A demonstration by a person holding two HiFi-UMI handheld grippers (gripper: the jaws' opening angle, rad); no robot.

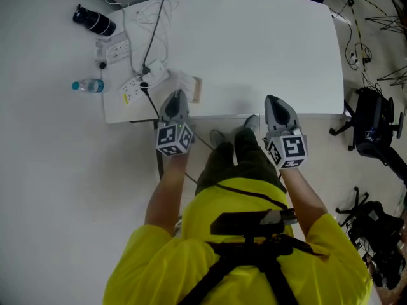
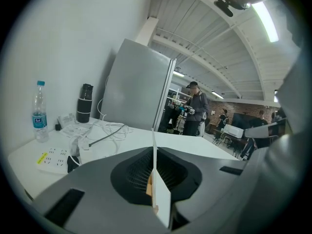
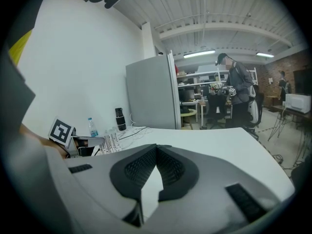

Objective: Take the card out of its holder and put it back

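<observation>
At the near edge of the white table point(image 1: 254, 49) we hold both tools. Our left gripper point(image 2: 155, 179) has its jaws pressed together on the white card point(image 2: 161, 199), which stands edge-on between the pads, its lower end by the wooden holder point(image 1: 196, 89) just beyond the jaw tips. Our right gripper point(image 3: 156, 152) is well apart to the right, jaws closed tip to tip with nothing between them. Farther left on the table lie power strips point(image 1: 137, 86) and loose cables point(image 1: 152, 24). By the wall stand a water bottle point(image 1: 89, 86) and, farthest, a black flask point(image 1: 94, 21).
</observation>
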